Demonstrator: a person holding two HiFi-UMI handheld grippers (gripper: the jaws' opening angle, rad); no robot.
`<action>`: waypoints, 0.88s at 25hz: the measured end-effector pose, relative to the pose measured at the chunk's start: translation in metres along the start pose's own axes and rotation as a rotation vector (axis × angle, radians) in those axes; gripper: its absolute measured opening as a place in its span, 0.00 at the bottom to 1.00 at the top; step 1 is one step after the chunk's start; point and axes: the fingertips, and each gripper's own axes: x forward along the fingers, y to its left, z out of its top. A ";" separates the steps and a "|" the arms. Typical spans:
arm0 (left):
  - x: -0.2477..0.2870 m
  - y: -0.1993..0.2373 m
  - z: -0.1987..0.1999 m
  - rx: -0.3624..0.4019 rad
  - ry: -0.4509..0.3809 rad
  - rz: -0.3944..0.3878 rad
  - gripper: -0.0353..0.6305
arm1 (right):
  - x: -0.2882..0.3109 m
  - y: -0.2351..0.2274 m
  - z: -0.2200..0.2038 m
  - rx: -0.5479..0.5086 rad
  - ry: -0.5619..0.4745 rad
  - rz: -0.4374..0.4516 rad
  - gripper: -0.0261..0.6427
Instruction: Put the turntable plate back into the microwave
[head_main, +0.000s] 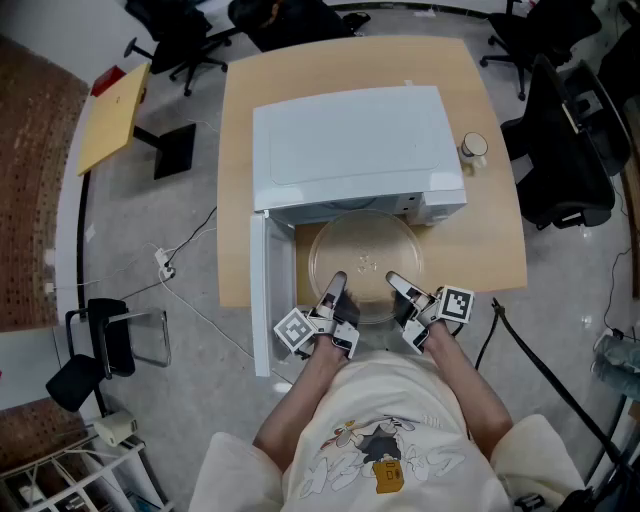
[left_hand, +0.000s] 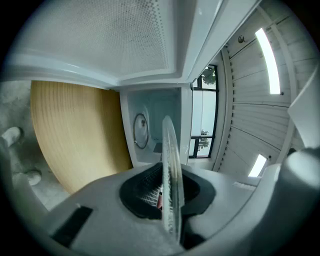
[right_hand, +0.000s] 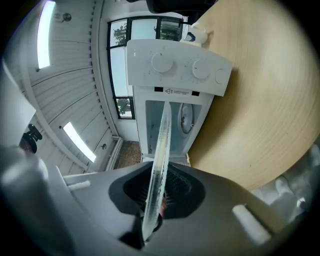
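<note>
Head view: hold plate (head_main: 365, 262) level, near rim pinched in left gripper (head_main: 337, 283) and right gripper (head_main: 397, 284), and slide straight into microwave (head_main: 350, 150), clear of door (head_main: 260, 295).

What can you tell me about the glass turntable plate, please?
The turntable plate is a round, clear glass disc with a moulded mark at its centre. It is held roughly level at the mouth of the open microwave, above the wooden table. The left claw and the right claw each clamp its near rim; I see nothing else touching it.
</note>
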 end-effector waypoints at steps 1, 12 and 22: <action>-0.001 0.000 0.000 0.007 0.003 0.004 0.09 | 0.000 0.000 0.000 0.000 -0.001 0.001 0.10; -0.005 -0.003 -0.006 -0.012 0.029 0.000 0.09 | -0.006 0.006 -0.006 -0.011 -0.013 -0.001 0.10; -0.030 -0.016 -0.013 -0.011 0.057 -0.019 0.09 | -0.019 0.023 -0.032 0.007 -0.001 0.005 0.10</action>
